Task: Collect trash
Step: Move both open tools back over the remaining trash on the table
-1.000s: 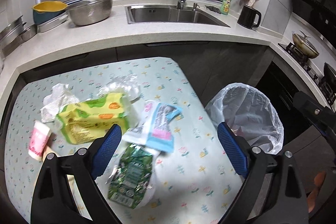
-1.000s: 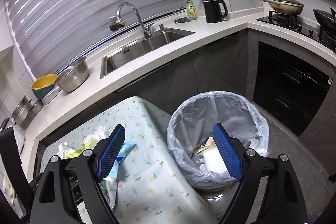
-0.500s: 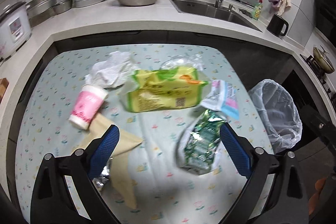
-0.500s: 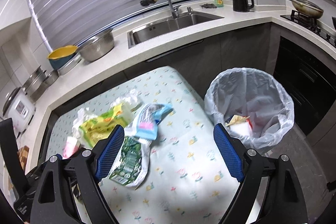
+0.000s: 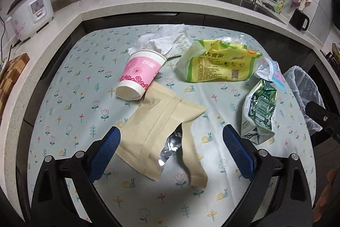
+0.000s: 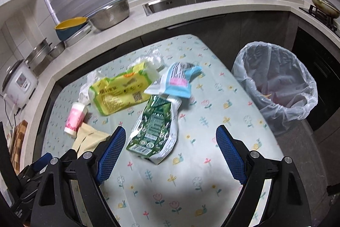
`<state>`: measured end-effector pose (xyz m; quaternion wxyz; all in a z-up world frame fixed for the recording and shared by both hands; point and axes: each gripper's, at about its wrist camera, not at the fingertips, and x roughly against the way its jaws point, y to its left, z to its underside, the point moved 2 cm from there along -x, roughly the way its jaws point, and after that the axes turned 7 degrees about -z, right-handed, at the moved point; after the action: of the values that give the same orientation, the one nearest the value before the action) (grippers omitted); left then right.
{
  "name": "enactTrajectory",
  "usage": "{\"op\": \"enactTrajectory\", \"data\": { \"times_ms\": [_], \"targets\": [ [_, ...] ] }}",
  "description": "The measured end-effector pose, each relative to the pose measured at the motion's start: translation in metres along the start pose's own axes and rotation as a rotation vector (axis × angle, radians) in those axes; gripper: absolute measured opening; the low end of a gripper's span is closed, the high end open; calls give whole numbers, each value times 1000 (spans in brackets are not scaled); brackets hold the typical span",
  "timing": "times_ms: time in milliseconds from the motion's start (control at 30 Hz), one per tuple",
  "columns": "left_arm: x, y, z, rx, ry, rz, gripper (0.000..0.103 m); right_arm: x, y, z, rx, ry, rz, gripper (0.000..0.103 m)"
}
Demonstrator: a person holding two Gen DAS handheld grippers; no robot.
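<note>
Here, left gripper [image 5: 171,143] jaws wide over beige wrapper [image 5: 163,131], right gripper [image 6: 170,149] jaws wide, empty, near green pouch [image 6: 156,127]

1. A silver foil piece [image 5: 170,149] is mostly hidden under the tan wrapper [image 5: 163,131].
2. The bin's [image 5: 301,88] far right side is cut off behind the right gripper's body.
3. The bin's contents [image 6: 267,96] are blurred through the liner.
4. The crumpled tissue [image 6: 85,93] is largely covered by the yellow packet [image 6: 119,93].
</note>
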<state>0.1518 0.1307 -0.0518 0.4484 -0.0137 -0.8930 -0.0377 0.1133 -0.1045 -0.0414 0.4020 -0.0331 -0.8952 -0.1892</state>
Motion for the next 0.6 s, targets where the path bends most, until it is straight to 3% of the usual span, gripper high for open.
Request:
{"op": "enactTrajectory", "data": {
  "times_ms": [267, 600],
  "targets": [
    [-22, 18, 15, 10, 47, -18, 93, -20, 9, 11, 9, 48, 4, 84],
    [-58, 28, 21, 47, 128, 26, 93, -40, 4, 11, -11, 77, 5, 84]
  ]
}}
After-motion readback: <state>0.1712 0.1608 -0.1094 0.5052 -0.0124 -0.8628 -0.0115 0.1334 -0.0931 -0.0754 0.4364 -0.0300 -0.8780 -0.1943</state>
